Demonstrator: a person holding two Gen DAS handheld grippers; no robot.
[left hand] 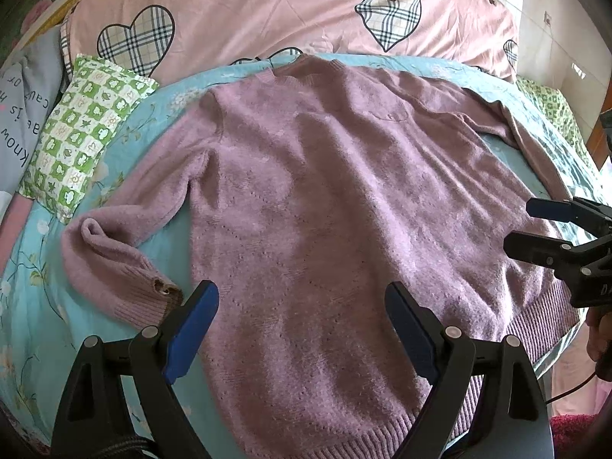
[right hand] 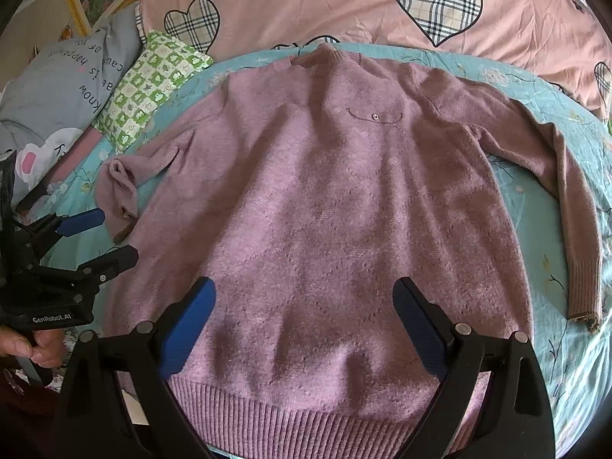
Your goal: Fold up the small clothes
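A mauve knitted sweater lies spread flat on the teal floral sheet, neck away from me and ribbed hem nearest. Its left sleeve is bent back on itself. The right sleeve runs straight down the side. My left gripper hangs open above the lower left body, nothing between its blue pads. My right gripper hangs open above the hem's middle, also holding nothing.
A green checked pillow lies left of the sweater's shoulder. Behind it are a grey printed pillow and a pink quilt with plaid hearts. A hand grips the left tool's handle.
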